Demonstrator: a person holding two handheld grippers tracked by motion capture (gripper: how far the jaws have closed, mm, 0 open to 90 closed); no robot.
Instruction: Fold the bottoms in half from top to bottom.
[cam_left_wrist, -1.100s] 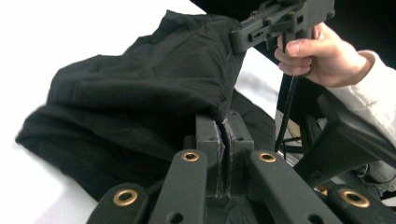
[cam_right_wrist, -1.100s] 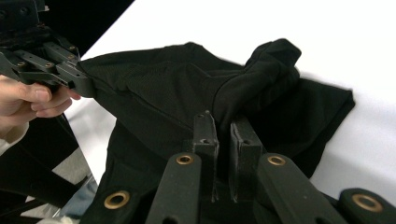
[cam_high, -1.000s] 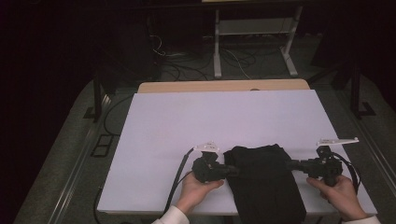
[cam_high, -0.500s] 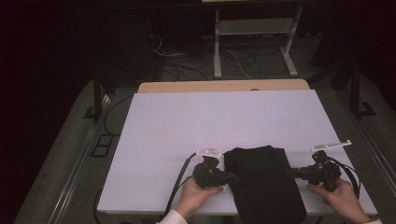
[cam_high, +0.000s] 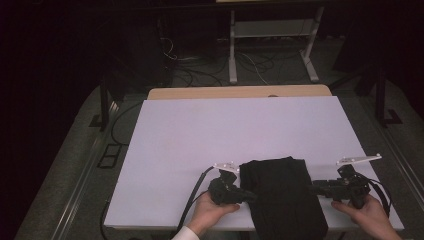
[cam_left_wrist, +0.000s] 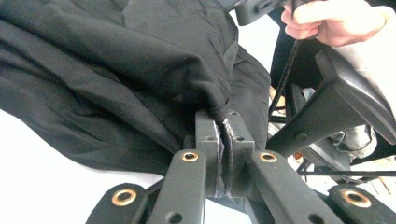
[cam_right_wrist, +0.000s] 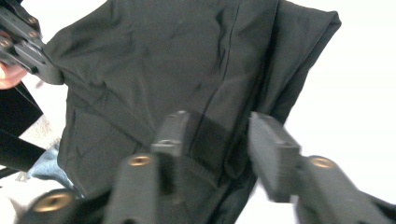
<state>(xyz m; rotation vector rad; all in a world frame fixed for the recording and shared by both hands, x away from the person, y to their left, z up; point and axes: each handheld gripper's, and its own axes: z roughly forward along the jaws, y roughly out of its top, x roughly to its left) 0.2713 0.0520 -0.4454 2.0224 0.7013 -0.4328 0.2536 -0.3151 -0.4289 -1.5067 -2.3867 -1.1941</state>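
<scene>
Near the front edge of the white table (cam_high: 200, 145), a folded black cloth (cam_high: 282, 192) lies between two hands, with no readable writing on it. The left gripper (cam_left_wrist: 223, 135) has its jaws pressed together, pinching the cloth's edge. The right gripper (cam_right_wrist: 219, 140), blurred, has its jaws spread around the opposite edge.

The counter (cam_high: 225, 135) has a white top, brightly lit against a dim room. At its far edge a strip of light wood (cam_high: 235, 92) shows. Beyond it the floor (cam_high: 200, 75) is grey, with loose cables (cam_high: 250, 62) trailing across it near a white metal stand (cam_high: 272, 40) on two legs. A dark frame leg (cam_high: 104, 105) stands at the left, another dark post (cam_high: 382, 90) at the right. The far background is black.
</scene>
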